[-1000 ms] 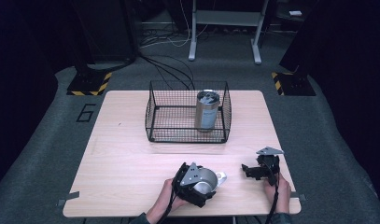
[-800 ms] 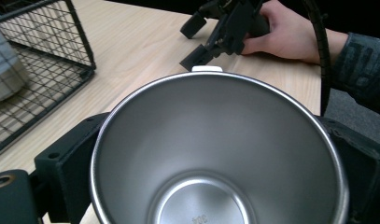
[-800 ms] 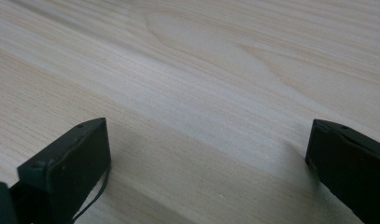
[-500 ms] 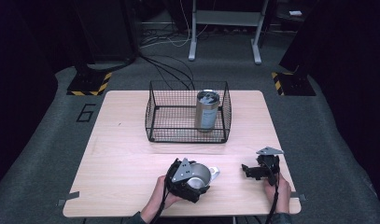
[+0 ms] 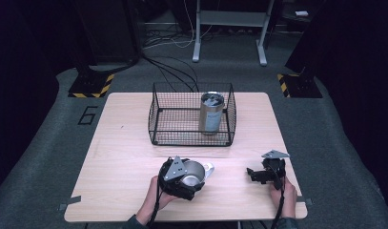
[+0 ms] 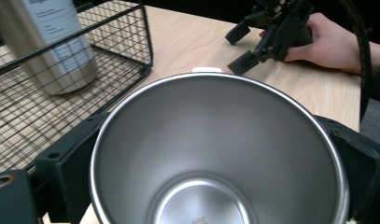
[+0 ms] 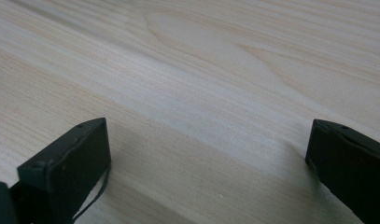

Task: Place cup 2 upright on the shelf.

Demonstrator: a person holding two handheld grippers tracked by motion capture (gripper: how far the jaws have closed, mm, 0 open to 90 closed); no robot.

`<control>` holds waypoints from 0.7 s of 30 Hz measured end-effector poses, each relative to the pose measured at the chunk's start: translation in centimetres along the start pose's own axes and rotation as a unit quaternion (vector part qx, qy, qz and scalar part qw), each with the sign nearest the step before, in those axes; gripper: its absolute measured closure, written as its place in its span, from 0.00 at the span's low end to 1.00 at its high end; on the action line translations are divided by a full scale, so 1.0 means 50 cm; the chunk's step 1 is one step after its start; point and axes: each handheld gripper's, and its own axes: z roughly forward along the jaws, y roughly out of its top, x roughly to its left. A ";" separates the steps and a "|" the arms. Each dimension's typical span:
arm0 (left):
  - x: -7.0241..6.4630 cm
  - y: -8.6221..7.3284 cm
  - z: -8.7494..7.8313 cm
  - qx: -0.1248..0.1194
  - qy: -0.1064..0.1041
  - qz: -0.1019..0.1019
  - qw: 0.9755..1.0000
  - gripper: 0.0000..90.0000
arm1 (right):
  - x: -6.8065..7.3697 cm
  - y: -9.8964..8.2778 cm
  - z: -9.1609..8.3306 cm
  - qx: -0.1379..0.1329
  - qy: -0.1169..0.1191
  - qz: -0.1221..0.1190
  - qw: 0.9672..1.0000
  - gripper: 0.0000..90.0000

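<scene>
The left gripper (image 5: pixel 184 180) has its fingers closed around the shiny steel cup with white handle (image 5: pixel 194 172), near the front of the wooden tabletop (image 5: pixel 120 157). The cup seems light, stiff and slippery; holding the wall suits. The right gripper (image 5: pixel 254 175) rests with fingers wide apart.

Lab: hazard-striped stand bases (image 5: pixel 91 85), floor cables (image 5: pixel 170 67), dark surroundings.
</scene>
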 end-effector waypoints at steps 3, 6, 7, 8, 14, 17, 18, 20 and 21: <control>0.008 -0.001 -0.006 -0.001 0.006 -0.003 1.000 0.07 | 0.000 0.000 0.000 0.000 0.000 0.000 1.000 0.00; 0.015 -0.002 -0.013 -0.001 0.012 -0.004 1.000 0.07 | 0.000 0.000 0.000 0.000 0.000 0.000 1.000 0.00; 0.017 -0.003 -0.015 0.001 0.013 -0.004 1.000 0.07 | 0.000 0.000 0.000 0.000 0.000 0.000 1.000 0.00; 0.020 -0.003 -0.017 0.002 0.017 -0.005 1.000 0.07 | 0.000 0.000 0.000 0.000 0.000 0.000 1.000 0.00; 0.035 -0.006 -0.027 -0.004 0.026 -0.020 0.999 0.07 | 0.000 0.000 0.000 0.000 0.000 0.000 1.000 0.00; 0.044 -0.006 -0.033 -0.006 0.033 -0.022 0.999 0.07 | 0.000 0.000 0.000 0.000 0.000 0.000 1.000 0.00; 0.046 -0.006 -0.035 -0.006 0.035 -0.023 0.999 0.07 | 0.000 0.000 0.000 0.000 0.000 0.000 1.000 0.00; 0.051 -0.005 -0.038 -0.006 0.038 -0.021 0.999 0.07 | 0.000 0.000 0.000 0.000 0.000 0.000 1.000 0.00; 0.052 -0.004 -0.040 -0.003 0.038 -0.022 0.999 0.07 | 0.000 0.000 0.000 0.000 0.000 0.000 1.000 0.00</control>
